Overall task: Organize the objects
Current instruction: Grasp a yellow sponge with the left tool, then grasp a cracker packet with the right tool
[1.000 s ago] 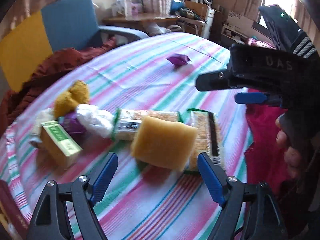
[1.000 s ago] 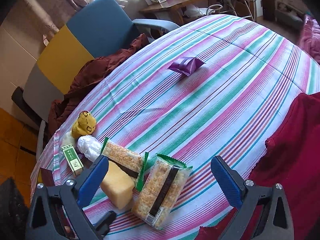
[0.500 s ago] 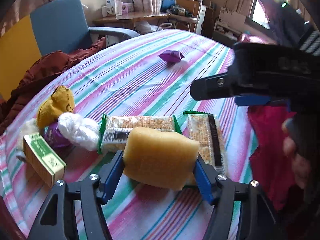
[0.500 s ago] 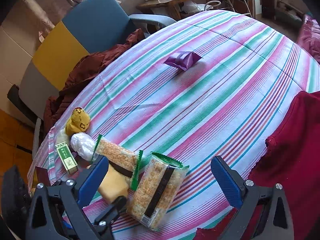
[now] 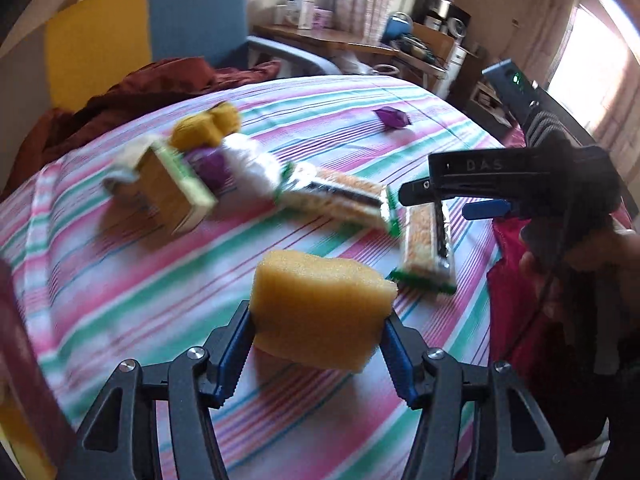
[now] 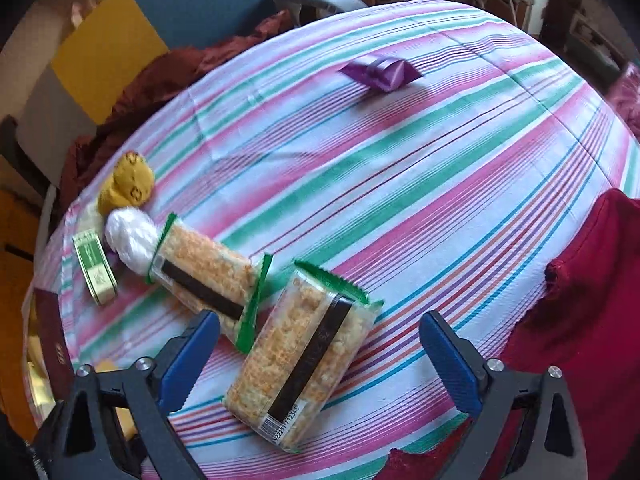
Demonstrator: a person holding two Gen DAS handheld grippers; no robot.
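Observation:
My left gripper is shut on a yellow sponge, with its jaws still closing. The sponge hangs clear of the striped tablecloth. My right gripper hovers over the nearer cracker pack, which lies between its fingers. The jaws are closing, but the blue pads stand well off the pack. A second cracker pack lies to its left. In the left wrist view the right gripper shows at the right, held by a hand.
A green box, a white plastic bundle and a yellow plush crowd the table's left end. A purple packet lies far off. Beyond are a dark red book, red cloth and a blue-and-yellow chair.
My left gripper closed on the sponge, lifted it and drew it away from the cracker packs. My right gripper sank closer over the nearer pack.

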